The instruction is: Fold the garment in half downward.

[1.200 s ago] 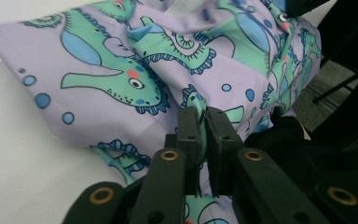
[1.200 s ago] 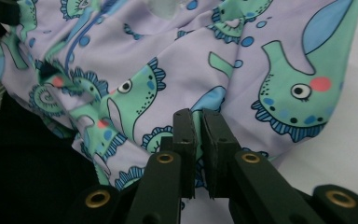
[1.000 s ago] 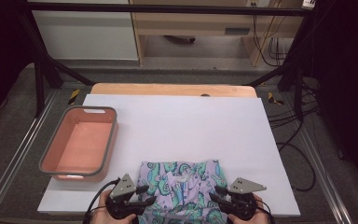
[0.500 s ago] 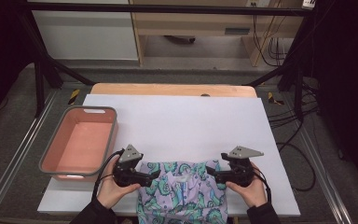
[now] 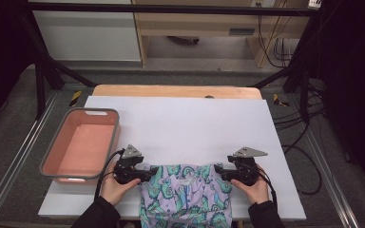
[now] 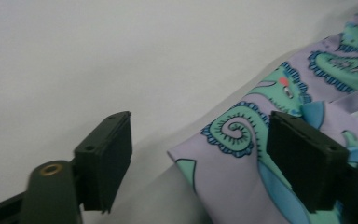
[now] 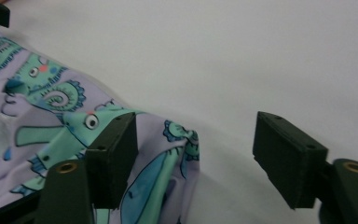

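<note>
The lilac cloth printed with teal swirls and creatures (image 5: 185,194) lies at the white table's (image 5: 185,123) near edge, its top hem running side to side between both grippers. The left gripper (image 6: 200,154) brackets the left corner, jaws having just narrowed, seemingly not yet pinching. The right gripper (image 7: 196,154) likewise straddles the right corner.

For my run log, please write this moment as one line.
left gripper: open, jaws just closing, at cloth corner | right gripper: open, same | bin: left
</note>
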`<action>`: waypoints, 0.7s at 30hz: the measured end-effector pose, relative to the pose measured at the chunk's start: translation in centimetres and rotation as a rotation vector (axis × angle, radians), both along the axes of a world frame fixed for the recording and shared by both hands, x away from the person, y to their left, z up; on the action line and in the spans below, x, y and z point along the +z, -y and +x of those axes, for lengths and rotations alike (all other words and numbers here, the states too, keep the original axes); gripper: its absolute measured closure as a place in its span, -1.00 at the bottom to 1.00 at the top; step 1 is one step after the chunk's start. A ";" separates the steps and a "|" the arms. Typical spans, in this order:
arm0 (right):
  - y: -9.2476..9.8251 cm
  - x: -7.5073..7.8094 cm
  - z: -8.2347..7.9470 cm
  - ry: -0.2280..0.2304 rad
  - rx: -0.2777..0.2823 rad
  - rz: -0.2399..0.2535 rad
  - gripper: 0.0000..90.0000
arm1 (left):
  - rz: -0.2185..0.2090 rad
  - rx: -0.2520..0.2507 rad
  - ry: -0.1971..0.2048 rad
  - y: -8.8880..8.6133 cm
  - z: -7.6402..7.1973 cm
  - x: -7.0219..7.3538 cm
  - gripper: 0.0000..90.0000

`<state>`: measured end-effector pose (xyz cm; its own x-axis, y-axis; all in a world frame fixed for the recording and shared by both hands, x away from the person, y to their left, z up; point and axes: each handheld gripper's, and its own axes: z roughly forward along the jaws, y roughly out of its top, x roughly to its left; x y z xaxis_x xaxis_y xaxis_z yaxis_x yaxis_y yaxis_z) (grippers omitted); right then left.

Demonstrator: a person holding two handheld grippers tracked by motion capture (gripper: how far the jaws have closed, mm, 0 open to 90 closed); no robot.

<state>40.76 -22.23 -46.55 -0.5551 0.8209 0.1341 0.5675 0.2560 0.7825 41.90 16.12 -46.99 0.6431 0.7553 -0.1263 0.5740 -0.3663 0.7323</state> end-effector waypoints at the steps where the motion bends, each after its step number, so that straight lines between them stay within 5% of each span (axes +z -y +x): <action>1: 0.0 -0.2 0.1 -0.006 -0.002 -0.005 -0.25 | 0.004 0.000 -0.007 0.0 0.0 -0.2 -0.41; 9: -0.5 -1.4 0.3 -0.047 0.032 -0.076 0.04 | 0.004 -0.029 -0.056 0.2 0.0 -0.6 0.06; 12: -0.9 -1.5 0.1 -0.042 0.058 -0.085 0.20 | 0.011 -0.037 -0.065 0.5 -0.3 -0.5 0.34; 21: -1.6 -1.5 -0.4 -0.065 0.087 -0.085 0.77 | 0.023 -0.035 -0.079 0.7 -0.8 -0.3 0.80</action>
